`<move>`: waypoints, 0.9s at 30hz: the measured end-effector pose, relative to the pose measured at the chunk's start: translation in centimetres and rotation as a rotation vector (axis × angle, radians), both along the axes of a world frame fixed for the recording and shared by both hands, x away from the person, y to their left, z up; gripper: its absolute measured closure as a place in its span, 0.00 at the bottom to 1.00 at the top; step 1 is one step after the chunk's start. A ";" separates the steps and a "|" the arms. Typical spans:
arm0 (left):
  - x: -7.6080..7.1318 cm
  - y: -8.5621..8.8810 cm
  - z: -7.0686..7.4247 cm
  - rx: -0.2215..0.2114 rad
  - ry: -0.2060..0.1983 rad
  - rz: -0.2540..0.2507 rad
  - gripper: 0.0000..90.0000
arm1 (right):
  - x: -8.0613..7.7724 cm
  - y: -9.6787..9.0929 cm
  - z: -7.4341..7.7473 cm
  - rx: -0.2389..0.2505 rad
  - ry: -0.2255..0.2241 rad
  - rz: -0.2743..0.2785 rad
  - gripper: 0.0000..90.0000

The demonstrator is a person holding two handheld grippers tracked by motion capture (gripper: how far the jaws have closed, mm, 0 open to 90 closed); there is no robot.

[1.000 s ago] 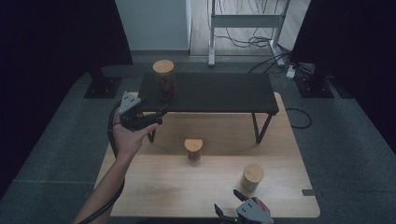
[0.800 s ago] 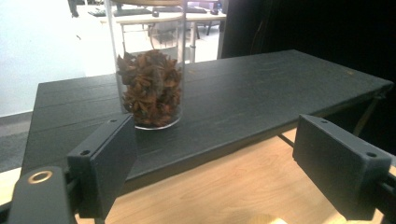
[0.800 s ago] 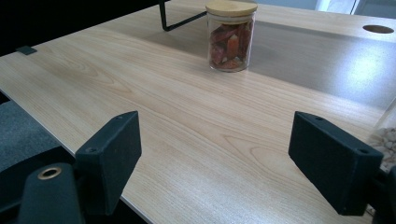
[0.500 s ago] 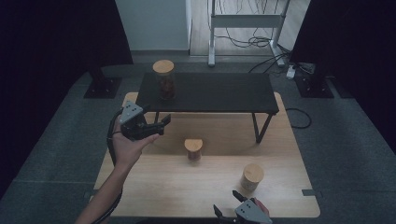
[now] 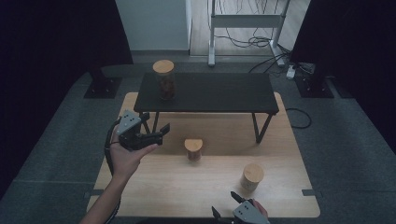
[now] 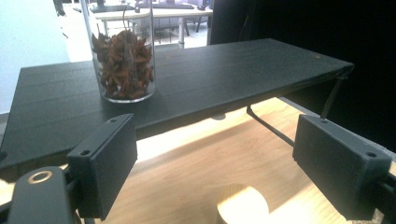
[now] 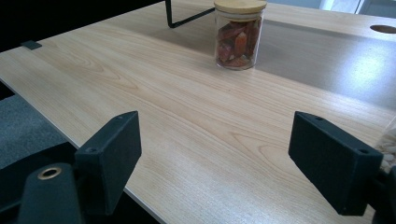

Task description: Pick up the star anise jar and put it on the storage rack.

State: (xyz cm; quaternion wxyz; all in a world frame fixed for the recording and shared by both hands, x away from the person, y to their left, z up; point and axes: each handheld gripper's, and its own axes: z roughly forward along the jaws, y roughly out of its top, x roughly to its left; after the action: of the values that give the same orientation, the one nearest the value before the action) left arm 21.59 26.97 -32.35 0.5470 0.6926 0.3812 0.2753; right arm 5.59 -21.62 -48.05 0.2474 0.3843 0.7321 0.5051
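Note:
A glass jar of star anise (image 5: 163, 80) with a wooden lid stands at the left end of a low black shelf (image 5: 219, 93). My left gripper (image 5: 156, 125) hangs open in front of the shelf's left end, pointing right; its own view has the star anise jar (image 6: 123, 60) beyond the jaws and a wooden lid (image 6: 243, 205) low between them. A small jar (image 5: 193, 149) stands mid-table, and another jar (image 5: 252, 176) sits near right. My right gripper (image 5: 225, 204) rests open at the front edge, looking at the jar of orange pieces (image 7: 239, 32).
The wooden table (image 5: 154, 186) carries the shelf, whose black legs (image 5: 258, 128) stand on it. A pale-filled jar (image 7: 388, 142) sits at the right edge of the right gripper view. Dark floor, stands and cables (image 5: 261, 46) lie beyond.
My left hand has drawn the left gripper back from beside the star anise jar toward the near side and slightly lower. The right gripper has stayed where it was.

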 end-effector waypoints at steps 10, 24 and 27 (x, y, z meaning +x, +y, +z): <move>-0.6 0.9 -1.5 -0.014 0.032 0.005 0.15 | 0.1 0.1 -0.1 -0.003 0.002 0.000 0.19; -0.7 1.4 -4.0 -0.025 0.094 0.009 0.15 | 0.1 0.1 -0.1 -0.007 0.007 -0.005 0.19; -0.7 1.6 -4.5 -0.031 0.106 0.007 0.15 | 0.1 0.1 -0.1 -0.007 0.009 -0.006 0.19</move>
State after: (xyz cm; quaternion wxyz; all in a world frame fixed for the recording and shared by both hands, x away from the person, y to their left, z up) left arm 20.88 28.56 -36.81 0.5357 0.6963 0.4163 0.2342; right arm 5.72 -21.52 -48.15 0.2471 0.3879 0.7338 0.4999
